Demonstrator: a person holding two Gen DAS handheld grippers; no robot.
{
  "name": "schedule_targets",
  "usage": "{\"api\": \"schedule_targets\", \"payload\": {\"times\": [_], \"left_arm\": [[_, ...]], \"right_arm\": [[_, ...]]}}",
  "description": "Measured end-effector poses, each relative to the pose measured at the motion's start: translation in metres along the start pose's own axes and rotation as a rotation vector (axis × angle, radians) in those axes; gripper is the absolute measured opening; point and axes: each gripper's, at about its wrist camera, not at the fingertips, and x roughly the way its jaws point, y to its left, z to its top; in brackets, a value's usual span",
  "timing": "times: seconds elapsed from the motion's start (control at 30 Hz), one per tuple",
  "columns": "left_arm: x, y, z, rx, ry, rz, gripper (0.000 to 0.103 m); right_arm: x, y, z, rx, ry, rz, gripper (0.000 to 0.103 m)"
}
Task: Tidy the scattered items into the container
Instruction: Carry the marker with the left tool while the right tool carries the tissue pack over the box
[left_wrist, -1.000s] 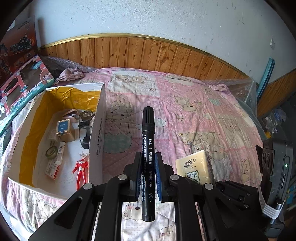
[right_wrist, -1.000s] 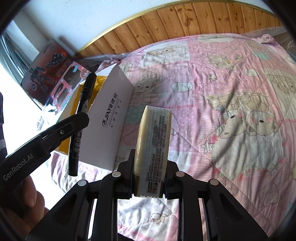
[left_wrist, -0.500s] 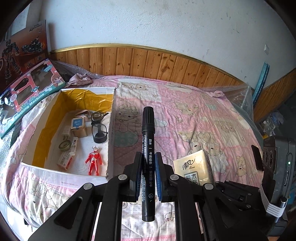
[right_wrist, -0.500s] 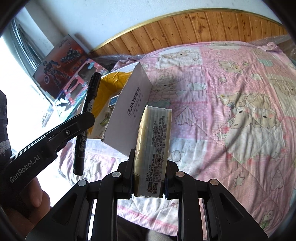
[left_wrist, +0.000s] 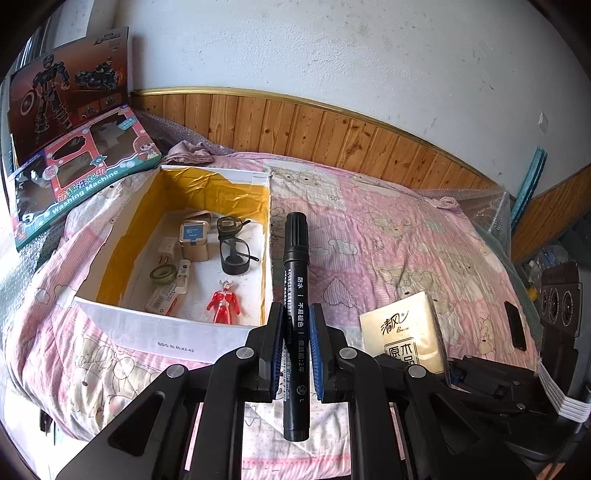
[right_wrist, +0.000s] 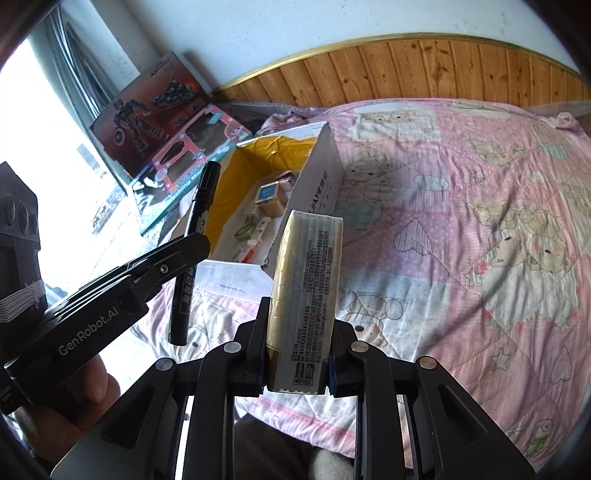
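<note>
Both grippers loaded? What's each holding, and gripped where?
Yes. Left gripper clamps the black marker on its lower barrel, cap end pointing forward. Right gripper clamps the tissue pack across its near end, squeezing the two broad faces.

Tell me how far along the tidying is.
Mostly done: glasses, a red figure and small bits lie in the box. The left gripper holds a marker, the right gripper a tissue pack; both remain to drop in.
</note>
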Motion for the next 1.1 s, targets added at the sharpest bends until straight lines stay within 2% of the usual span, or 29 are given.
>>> {"api": "schedule_targets", "payload": {"times": [0.63,1.1], "left_arm": [[-0.012,0.091,0.022,-0.174,-0.045,0.038,0.014],[-0.009,0.129,0.042,-0.240,-0.068,0.084,0.014]], "right_arm": [[0.022,0.040,0.023,-0.072,0.021,0.045,0.024],[0.035,0.066,0.060,-0.147,0.010,0.083,0.024]]}}
